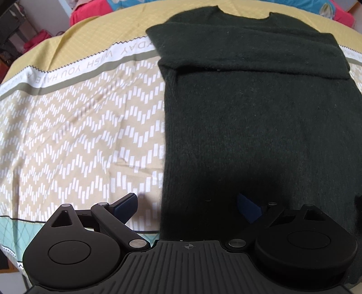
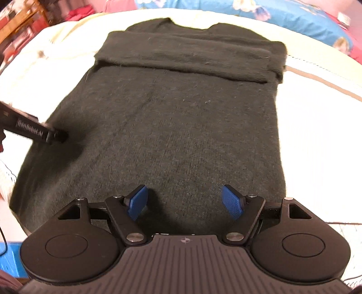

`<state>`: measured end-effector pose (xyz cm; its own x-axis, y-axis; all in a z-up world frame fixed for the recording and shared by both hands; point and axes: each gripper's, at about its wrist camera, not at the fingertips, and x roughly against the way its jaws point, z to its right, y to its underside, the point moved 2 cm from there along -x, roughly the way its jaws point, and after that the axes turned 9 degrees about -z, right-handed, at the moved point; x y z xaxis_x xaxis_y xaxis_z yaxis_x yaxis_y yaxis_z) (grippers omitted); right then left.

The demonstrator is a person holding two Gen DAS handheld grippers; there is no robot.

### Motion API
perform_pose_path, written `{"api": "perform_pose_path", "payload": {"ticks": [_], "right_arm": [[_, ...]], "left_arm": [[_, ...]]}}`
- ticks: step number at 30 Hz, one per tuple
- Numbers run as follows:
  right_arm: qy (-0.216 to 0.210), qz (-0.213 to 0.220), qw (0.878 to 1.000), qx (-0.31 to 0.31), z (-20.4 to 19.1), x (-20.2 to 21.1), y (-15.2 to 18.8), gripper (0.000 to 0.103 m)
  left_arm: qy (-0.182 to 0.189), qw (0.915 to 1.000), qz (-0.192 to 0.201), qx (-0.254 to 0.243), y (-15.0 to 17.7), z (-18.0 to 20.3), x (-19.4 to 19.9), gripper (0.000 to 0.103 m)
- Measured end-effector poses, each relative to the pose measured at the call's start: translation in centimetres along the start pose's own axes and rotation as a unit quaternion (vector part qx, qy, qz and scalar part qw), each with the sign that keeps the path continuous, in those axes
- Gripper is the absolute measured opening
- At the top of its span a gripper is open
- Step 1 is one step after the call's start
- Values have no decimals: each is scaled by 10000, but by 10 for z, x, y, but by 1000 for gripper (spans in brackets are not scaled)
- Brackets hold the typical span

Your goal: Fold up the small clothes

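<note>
A dark green knit sweater [image 1: 260, 117] lies flat on a patterned bedsheet [image 1: 79, 126], neck away from me, with both sleeves folded across the chest [image 1: 248, 56]. My left gripper [image 1: 187, 205] is open and empty over the sweater's near left edge, its left finger over the sheet. In the right wrist view the sweater [image 2: 176, 117] fills the middle, and my right gripper [image 2: 185, 201] is open and empty over its near hem. The left gripper's black finger [image 2: 40, 133] shows at the left of that view, low over the sweater's left side.
The sheet has a white band with lettering [image 1: 74, 65] and a yellow far part. Red cloth [image 1: 90, 13] and a blue floral pillow [image 2: 282, 15] lie beyond the bed's far edge. Bare sheet [image 2: 321, 140] lies right of the sweater.
</note>
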<state>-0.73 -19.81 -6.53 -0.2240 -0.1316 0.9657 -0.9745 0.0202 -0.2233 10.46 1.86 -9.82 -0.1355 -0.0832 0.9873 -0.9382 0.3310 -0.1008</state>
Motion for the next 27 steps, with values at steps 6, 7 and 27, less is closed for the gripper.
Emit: {"api": "perform_pose_path", "payload": {"ticks": [6, 7, 27], "right_arm": [[-168, 300, 9988, 343, -32, 6, -2, 77], [-209, 316, 9983, 445, -40, 6, -3, 78], [-45, -38, 9998, 193, 8, 20, 41, 89]], "left_arm": [[62, 9999, 107, 31, 9, 3, 15, 103], [83, 9999, 120, 30, 12, 5, 19, 103], [44, 9999, -133, 86, 62, 6, 17, 103]]}}
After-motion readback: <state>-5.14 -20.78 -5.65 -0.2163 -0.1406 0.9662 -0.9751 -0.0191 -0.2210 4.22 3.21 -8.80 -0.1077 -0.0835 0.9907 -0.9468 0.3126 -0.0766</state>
